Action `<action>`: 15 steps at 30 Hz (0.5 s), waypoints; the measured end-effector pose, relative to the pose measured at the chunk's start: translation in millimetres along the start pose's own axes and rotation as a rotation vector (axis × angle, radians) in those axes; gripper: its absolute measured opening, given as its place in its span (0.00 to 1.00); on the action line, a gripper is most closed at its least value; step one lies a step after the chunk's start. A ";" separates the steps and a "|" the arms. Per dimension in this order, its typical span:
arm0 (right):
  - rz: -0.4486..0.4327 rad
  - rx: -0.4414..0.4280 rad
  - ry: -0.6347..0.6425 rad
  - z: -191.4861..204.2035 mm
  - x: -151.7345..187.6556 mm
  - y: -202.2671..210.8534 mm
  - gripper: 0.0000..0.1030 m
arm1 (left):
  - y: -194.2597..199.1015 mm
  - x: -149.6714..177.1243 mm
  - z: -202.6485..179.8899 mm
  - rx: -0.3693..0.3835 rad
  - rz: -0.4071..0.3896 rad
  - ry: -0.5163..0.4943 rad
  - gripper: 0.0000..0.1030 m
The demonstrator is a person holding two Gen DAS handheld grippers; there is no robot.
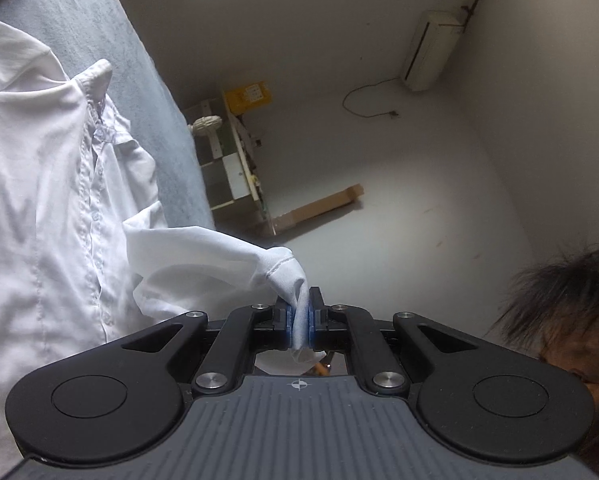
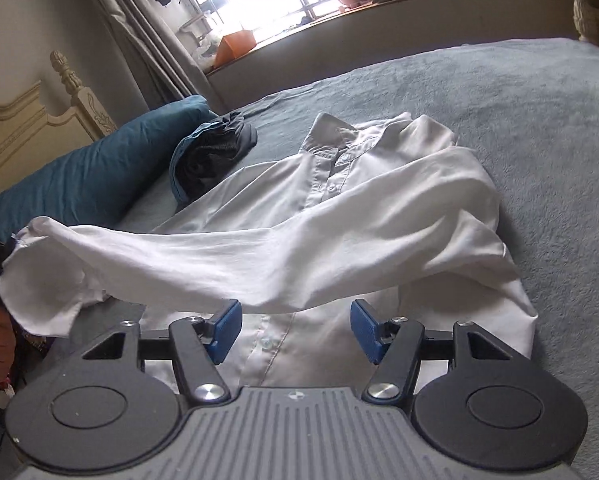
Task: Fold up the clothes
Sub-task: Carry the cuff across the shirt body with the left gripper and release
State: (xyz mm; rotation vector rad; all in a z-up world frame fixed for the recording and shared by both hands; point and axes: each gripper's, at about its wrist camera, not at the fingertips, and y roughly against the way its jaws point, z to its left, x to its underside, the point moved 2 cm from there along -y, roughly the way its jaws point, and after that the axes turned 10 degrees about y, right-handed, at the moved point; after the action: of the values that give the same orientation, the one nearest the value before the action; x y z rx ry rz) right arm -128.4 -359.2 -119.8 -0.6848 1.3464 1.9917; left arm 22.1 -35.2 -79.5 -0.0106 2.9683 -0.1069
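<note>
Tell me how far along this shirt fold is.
Early. Done: the white shirt lies face up and buttoned on the grey bed. In hand: the left gripper pinches a sleeve end, lifting it across the front. The right gripper is open, empty. Left: lay this sleeve down, body folds.

Bed (image 2: 519,128) with grey cover in front of me; white shirt (image 2: 283,200) lies on it, dark clothes pile (image 2: 211,152) and teal pillow (image 2: 99,164) beside.
</note>
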 end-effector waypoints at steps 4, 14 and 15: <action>0.002 0.013 -0.021 -4.2 2.9 0.3 0.62 | 22.3 -12.1 50.6 -0.178 -0.082 0.159 0.13; 0.020 0.113 -0.118 -39.1 14.8 16.0 0.62 | 82.0 -12.1 88.6 -0.354 -0.207 0.308 0.60; 0.019 0.117 -0.127 -41.1 15.3 16.2 0.62 | 85.5 -13.2 86.0 -0.372 -0.217 0.297 0.61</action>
State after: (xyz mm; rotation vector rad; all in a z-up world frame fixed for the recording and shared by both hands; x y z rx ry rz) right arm -147.7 -399.1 -134.9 -0.4851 1.3852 1.9194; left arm 49.7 44.1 -167.9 -0.3965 3.2218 0.4562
